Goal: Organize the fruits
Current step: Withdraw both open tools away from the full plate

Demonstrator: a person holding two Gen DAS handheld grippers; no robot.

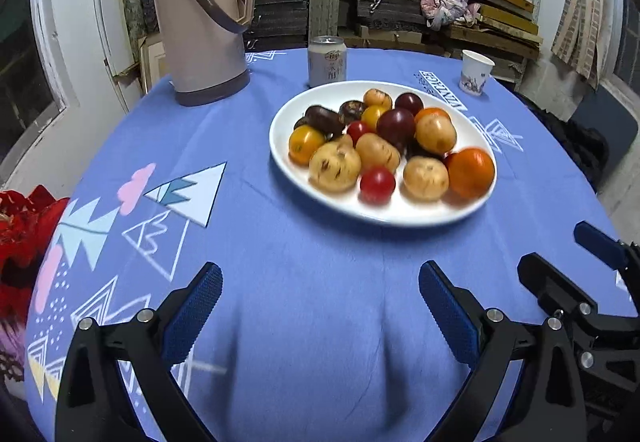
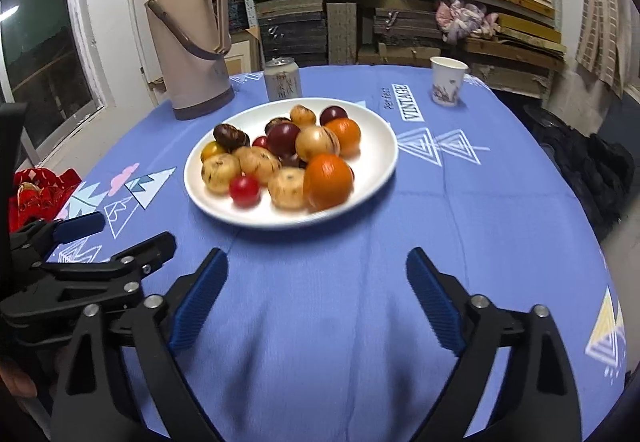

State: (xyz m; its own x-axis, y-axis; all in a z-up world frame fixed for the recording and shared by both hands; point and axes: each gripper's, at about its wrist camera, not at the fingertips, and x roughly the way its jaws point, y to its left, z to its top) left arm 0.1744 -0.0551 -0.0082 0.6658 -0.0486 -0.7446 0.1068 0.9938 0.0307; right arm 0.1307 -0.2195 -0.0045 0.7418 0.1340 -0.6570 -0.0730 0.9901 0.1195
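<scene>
A white plate [image 1: 472, 218] [image 2: 372, 162] on the blue tablecloth holds a heap of several fruits: an orange [image 1: 471, 172] [image 2: 329, 183], a small red fruit [image 1: 377, 185] [image 2: 244, 191], tan speckled ones [image 1: 334, 167] [image 2: 220, 173], dark purple ones [image 1: 396, 125] [image 2: 283, 139] and a yellow one [image 1: 306, 144]. My left gripper [image 1: 320, 282] hangs open over bare cloth, short of the plate's near rim. My right gripper [image 2: 316, 268] is also open and empty, near the plate's front edge. Each gripper shows in the other's view, the right gripper [image 1: 560, 254] and the left gripper [image 2: 132, 238].
A tall beige thermos jug [image 1: 200, 22] [image 2: 188, 46] stands at the back left, a drinks can [image 1: 326, 61] [image 2: 282, 79] behind the plate, a paper cup [image 1: 476, 72] [image 2: 447, 81] at the back right. Red cloth [image 1: 24, 226] [image 2: 40, 194] lies off the left edge. Shelves fill the back wall.
</scene>
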